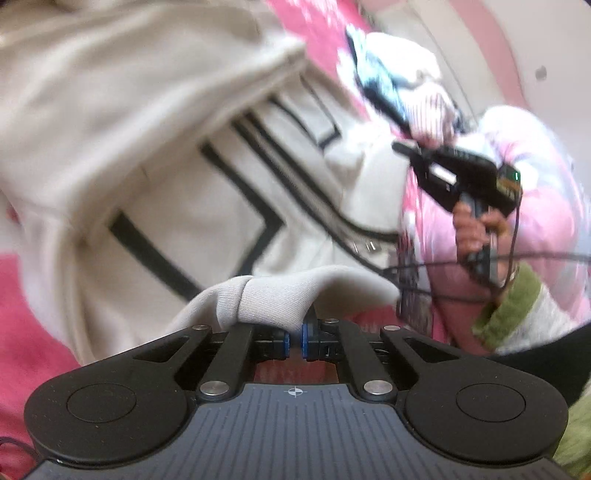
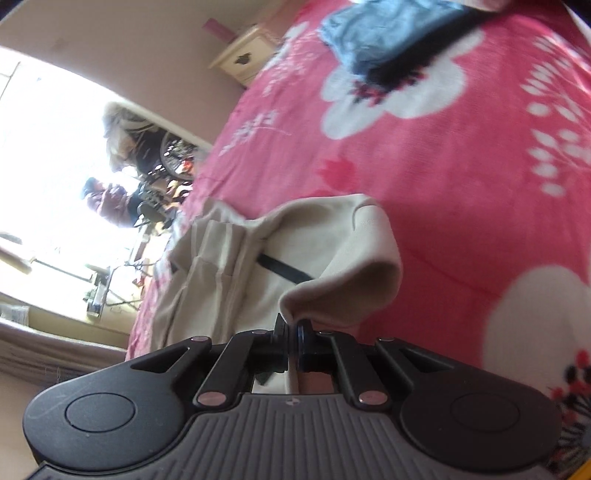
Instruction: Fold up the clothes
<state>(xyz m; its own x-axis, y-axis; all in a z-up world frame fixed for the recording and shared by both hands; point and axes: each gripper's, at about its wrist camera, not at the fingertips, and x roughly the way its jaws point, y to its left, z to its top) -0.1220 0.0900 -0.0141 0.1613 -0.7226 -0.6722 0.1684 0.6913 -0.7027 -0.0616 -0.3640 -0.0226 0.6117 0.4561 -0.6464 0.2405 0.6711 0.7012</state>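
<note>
Right up against the left wrist lens, the left gripper point(image 1: 294, 341) has its blue-padded fingers drawn close together, a fold of cream fabric bunched over and between the tips, so it is clamped on the jacket point(image 1: 155, 155). That jacket is a cream zip-up with black stripes, spread across most of the view from the left edge, blurred, lying on a pink blanket point(image 1: 22, 332) that shows at the lower left. A zipper point(image 1: 317, 199) runs diagonally down its middle toward a small metal pull. Moving right, a pile of clothes point(image 1: 399, 85) sits further back on the blanket, blue and striped pieces jumbled together. Further right, the right gripper point(image 1: 400, 148) comes in against the jacket's far edge, with a hand point(image 1: 476, 229) wrapped round its handle, a cable trailing off it, and a green and white sleeve point(image 1: 517, 314) below.

Over to the right wrist view: nearest the lens, the right gripper point(image 2: 293, 334) is pinched tight on the jacket point(image 2: 295, 258), a rolled cream edge curling up out of the tips. On the left, a bright window point(image 2: 44, 166) glares, with dark clutter I cannot make out beside it. A cream bedside cabinet point(image 2: 245, 57) stands by the wall at top. The jacket lies centre, one black stripe showing. The pink blanket point(image 2: 461, 203) with white flowers fills the right, and a blue garment point(image 2: 380, 33) lies on it at the top.
</note>
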